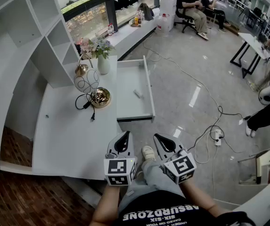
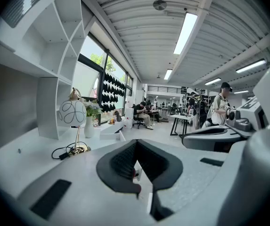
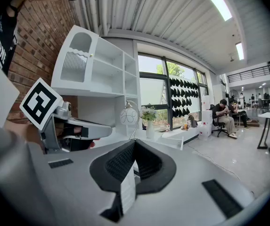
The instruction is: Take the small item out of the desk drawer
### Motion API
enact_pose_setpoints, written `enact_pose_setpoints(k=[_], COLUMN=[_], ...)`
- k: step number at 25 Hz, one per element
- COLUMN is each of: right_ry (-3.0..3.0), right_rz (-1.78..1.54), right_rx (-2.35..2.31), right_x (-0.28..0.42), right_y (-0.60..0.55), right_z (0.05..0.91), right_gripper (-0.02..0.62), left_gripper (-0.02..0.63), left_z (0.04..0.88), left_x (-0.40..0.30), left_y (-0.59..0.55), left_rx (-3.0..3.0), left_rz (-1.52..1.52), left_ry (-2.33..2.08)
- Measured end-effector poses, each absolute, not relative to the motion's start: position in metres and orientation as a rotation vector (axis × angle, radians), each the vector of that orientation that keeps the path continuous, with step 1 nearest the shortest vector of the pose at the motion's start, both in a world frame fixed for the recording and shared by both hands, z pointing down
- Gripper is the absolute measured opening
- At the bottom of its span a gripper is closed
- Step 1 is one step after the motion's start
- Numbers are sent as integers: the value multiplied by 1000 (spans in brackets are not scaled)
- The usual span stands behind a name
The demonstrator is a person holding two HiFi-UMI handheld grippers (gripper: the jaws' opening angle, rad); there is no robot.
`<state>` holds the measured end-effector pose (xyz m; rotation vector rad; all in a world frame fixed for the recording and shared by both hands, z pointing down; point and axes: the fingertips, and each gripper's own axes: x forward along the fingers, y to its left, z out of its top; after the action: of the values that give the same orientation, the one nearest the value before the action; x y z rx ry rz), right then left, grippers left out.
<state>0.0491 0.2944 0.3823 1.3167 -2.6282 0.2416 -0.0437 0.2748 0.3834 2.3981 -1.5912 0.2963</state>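
the drawer (image 1: pixel 125 81) stands pulled out from the white desk (image 1: pixel 69 135), open to the top. the small item (image 1: pixel 137 93) lies flat on the drawer floor, towards its right wall. it is a short, pale, elongated piece, and in the head view its long axis slants from upper left to lower right. which end is which is too small to tell.

on the desk just left of the drawer stand a wire-globe lamp (image 1: pixel 86 80) with a black cable (image 1: pixel 85 102) and a vase of flowers (image 1: pixel 103 64). white shelves (image 1: pixel 26 27) rise behind them.

the left gripper (image 1: pixel 124 138) and right gripper (image 1: pixel 162 139) hang side by side, well short of the drawer. each has its jaws pressed together on nothing. the drawer's near wall lies between them and the item. cables (image 1: pixel 210 126) trail over the floor to the right.
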Motion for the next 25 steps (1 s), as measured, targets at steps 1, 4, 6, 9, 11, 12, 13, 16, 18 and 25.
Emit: enact_pose_setpoints(k=[1, 4, 6, 9, 11, 12, 13, 16, 18, 25], right_ry=[-2627, -2620, -2616, -2630, -2636, -2640, -2645, -2665, -2676, -2663], right_rz=[237, 190, 160, 173, 181, 185, 191, 208, 215, 236], right_rx=[1322, 1337, 1338, 1328, 1319, 1314, 1306, 1272, 1257, 1240], right_x=[50, 53, 55, 55, 54, 53, 51, 47, 46, 47], right_y=[289, 274, 264, 246, 232, 224, 217, 195, 180, 123], right_z=[383, 383, 381, 380, 379, 379, 378, 379, 379, 391], right_gripper=[-3, -2, -2, -2, 0, 0, 4, 109, 181, 246], left_gripper=[5, 5, 5, 5, 5, 5, 5, 5, 5, 5], left_z=[383, 384, 384, 384, 382, 381, 381, 382, 385, 400], left_x=[-42, -39, -37, -36, -36, -36, -37, -38, -39, -45], left_y=[270, 257, 249, 233, 221, 215, 208, 189, 175, 129], left_rx=[2401, 2408, 2411, 2415, 2418, 2419, 2419, 2406, 2390, 2344], left_rz=[290, 288, 300, 314, 317, 315, 312, 313, 320, 357], left_ry=[-1589, -1586, -1589, -1593, -1596, -1597, -1597, -1602, -1611, -1623])
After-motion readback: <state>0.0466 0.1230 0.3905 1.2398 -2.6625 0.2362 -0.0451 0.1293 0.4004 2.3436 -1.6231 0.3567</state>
